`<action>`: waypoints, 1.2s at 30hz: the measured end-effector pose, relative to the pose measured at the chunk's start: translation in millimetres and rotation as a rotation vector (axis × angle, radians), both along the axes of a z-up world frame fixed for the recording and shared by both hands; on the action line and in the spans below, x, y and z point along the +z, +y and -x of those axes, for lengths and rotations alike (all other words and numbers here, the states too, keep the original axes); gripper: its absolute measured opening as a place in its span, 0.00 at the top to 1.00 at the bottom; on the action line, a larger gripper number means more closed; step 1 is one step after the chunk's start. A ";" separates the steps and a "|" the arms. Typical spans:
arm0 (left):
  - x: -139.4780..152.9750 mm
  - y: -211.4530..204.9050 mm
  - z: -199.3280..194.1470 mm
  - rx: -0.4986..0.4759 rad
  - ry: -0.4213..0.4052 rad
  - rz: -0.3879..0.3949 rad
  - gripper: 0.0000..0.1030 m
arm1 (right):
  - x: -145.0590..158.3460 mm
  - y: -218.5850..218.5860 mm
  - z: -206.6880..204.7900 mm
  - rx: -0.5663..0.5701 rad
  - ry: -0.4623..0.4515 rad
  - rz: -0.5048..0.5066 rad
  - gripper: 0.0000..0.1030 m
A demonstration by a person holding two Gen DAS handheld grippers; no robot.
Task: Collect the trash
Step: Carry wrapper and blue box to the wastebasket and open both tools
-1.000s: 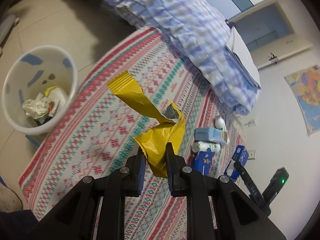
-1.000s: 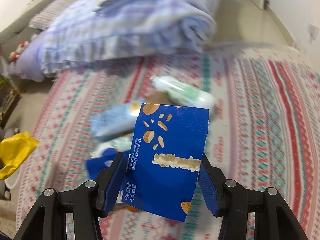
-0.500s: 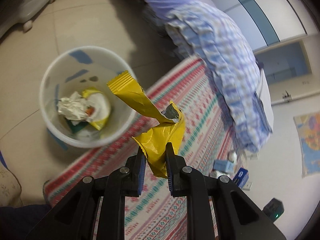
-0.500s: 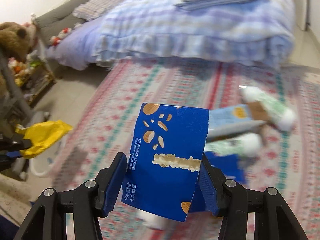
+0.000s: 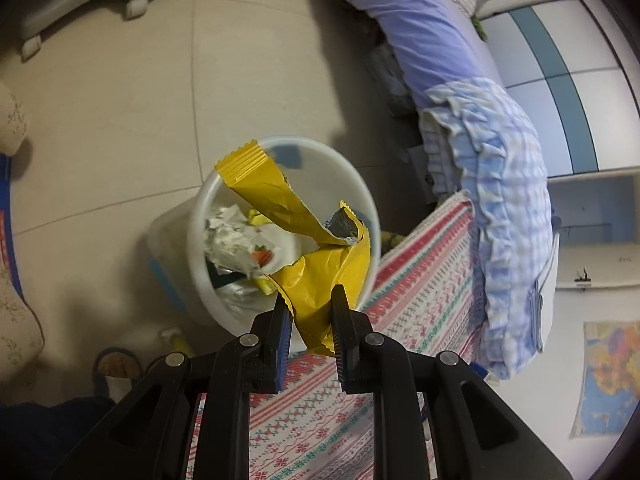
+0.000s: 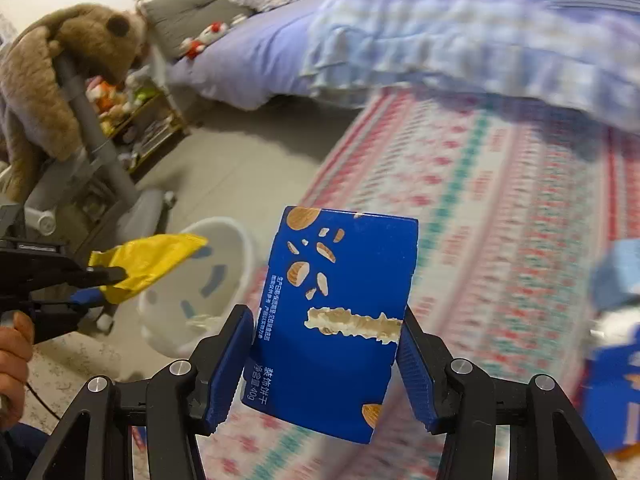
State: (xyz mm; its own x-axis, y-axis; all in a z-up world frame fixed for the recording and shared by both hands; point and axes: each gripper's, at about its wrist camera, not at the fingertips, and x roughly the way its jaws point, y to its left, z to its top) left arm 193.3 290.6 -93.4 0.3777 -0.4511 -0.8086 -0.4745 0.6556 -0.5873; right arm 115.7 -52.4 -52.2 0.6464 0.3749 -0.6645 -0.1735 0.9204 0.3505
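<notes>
**Both tongs loaded, yellow wrapper above the bin**

The left tongs [image 5: 310,312] pinch the lower end of a crumpled yellow wrapper [image 5: 316,256], whose twisted upper strip with its crimped edge rises above the fingers. In the left wrist view the wrapper hangs directly over the open mouth of a white trash bin [image 5: 360,184] that stands on the tiled floor [image 5: 120,120], touching the edge of the patterned rug [image 5: 420,300]. Inside the bin lie crumpled white paper [image 5: 230,240] and other scraps.

The right tongs [image 6: 326,344] are clamped on the two sides of a blue cookie box [image 6: 340,300], printed with almonds and a biscuit, held upright above the rug [image 6: 500,208]. From this view the left tongs [image 6: 100,284] show at the left edge with the yellow wrapper [image 6: 148,258] over the bin [image 6: 236,240], and the person's left hand [image 6: 14,356] grips the handle behind them.

Farther out, blurred blue packaging [image 6: 616,380] lies on the rug at the right. A bed with a checked blue quilt [image 6: 460,28] borders the rug, and a brown plush bear [image 6: 48,68] hangs over a grey chair [image 6: 92,128] at the left
</notes>
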 end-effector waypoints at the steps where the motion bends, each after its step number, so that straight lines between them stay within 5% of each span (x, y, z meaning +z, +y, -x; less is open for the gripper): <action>1: -2.7 2.6 -0.8 0.007 0.007 0.004 0.81 | 0.0 6.2 -3.0 0.009 -0.001 -0.012 0.41; 12: -23.3 12.4 -10.6 0.024 0.079 0.058 0.72 | 1.2 97.6 -52.5 0.127 -0.005 -0.063 0.42; 24: -21.8 35.1 -0.8 0.101 0.092 0.068 0.72 | -10.5 124.2 -73.4 0.161 0.026 -0.053 0.50; 36: 14.4 -8.5 17.1 0.010 -0.013 -0.130 0.72 | -19.0 112.4 -64.9 0.144 0.053 -0.039 0.50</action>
